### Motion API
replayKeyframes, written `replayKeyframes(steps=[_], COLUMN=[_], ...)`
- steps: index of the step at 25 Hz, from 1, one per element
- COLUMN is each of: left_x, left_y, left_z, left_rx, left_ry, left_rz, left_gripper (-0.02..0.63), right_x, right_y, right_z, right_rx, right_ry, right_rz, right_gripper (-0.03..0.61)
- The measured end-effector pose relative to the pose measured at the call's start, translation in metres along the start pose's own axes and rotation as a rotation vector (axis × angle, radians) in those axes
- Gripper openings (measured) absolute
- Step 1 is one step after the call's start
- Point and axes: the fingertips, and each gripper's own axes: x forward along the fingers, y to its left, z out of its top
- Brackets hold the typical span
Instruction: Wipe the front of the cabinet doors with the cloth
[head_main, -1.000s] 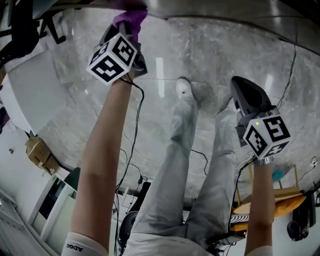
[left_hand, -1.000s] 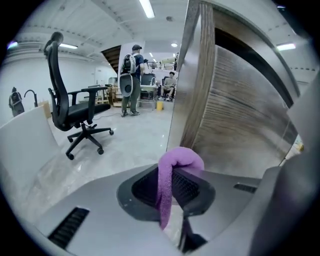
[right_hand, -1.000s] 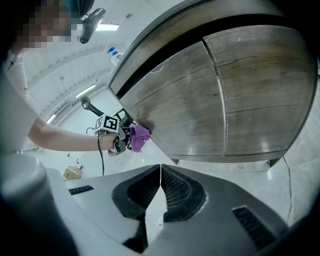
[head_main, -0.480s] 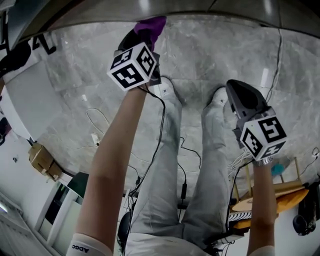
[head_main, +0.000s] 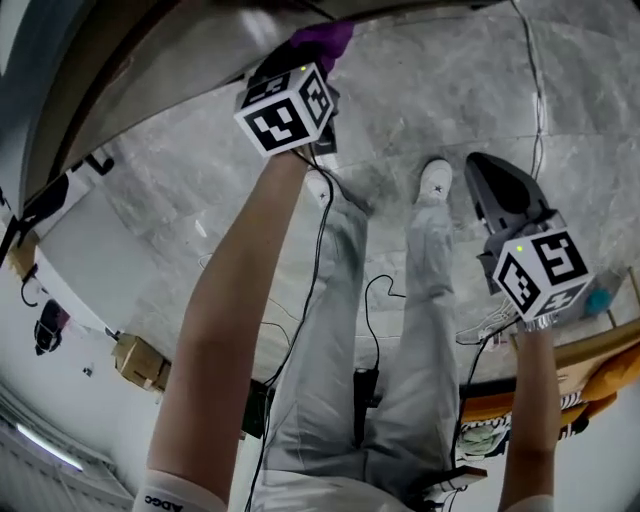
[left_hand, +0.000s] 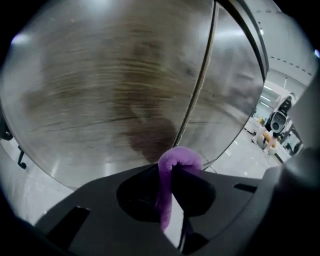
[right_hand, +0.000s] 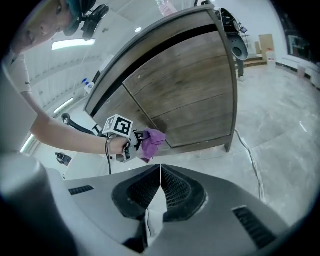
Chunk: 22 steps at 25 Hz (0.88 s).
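A purple cloth (left_hand: 173, 165) is pinched in my left gripper (left_hand: 172, 169), which is shut on it. Its folded tip is close against the lower part of the brown wooden cabinet door (left_hand: 110, 85), beside the seam (left_hand: 200, 80) between two doors. In the head view the left gripper (head_main: 308, 60) reaches up to the cabinet (head_main: 190, 55) with the cloth (head_main: 322, 42) at its tip. The right gripper view shows the cabinet (right_hand: 185, 95) and the cloth (right_hand: 151, 141) near its bottom edge. My right gripper (right_hand: 160, 172) is shut on nothing and hangs back from the cabinet, over the floor (head_main: 492, 178).
The person's legs (head_main: 370, 330) and white shoe (head_main: 435, 180) stand on the grey marble floor (head_main: 200, 200). Cables (head_main: 375, 290) trail over it. A cardboard box (head_main: 140, 362) lies at the left, wooden and orange items (head_main: 590, 365) at the right.
My left gripper with the cloth has slid to the right along the cabinet front. The right gripper has stayed about where it was.
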Motion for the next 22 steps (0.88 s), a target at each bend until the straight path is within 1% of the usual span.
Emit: replayKeyframes(steps=[3,5,7,9,12,16,18,20,22], left_x=[0.021,0.029,0.032,0.030,0.023,0.013,0.005,-0.005,-0.015], left_y=[0.000,0.002,0.007,0.016,0.040,0.075,0.099,0.130,0.166], left_z=[0.002,0.006,0.006,0.003,-0.001,-0.010,-0.015,-0.020,-0.028], left_rx=[0.001,0.022,0.048,0.054,0.041,0.042,0.034,0.012,-0.045], left_ry=[0.029,0.033,0.045,0.064,0.085,0.096,0.099,0.101,0.099], left_rz=[0.002,-0.004,-0.020,-0.037,-0.057,-0.067,-0.054,-0.023,0.022], left_gripper=[0.049,0.049,0.050,0.050,0.049,0.049,0.049,0.049,0.049], right_x=[-0.004,-0.004,-0.001,0.006,0.025,0.059,0.080,0.099,0.116], right_y=[-0.013,-0.017,-0.015,-0.005,0.017,0.046,0.062,0.082,0.102], right_z=[-0.010,-0.020,-0.028,-0.032,-0.028,-0.009,0.001,0.013,0.021], right_rx=[0.077,0.123,0.151,0.162,0.140,0.080,0.061,0.042,0.020], right_ry=[-0.037,-0.051,-0.058,-0.054,-0.036,-0.033,-0.037,-0.049,-0.050], right_rz=[-0.063,-0.101,-0.123,-0.132,-0.118,-0.070,-0.049,-0.020,0.015], right_gripper=[0.026,0.027,0.026,0.026,0.026,0.026,0.026,0.026,0.026])
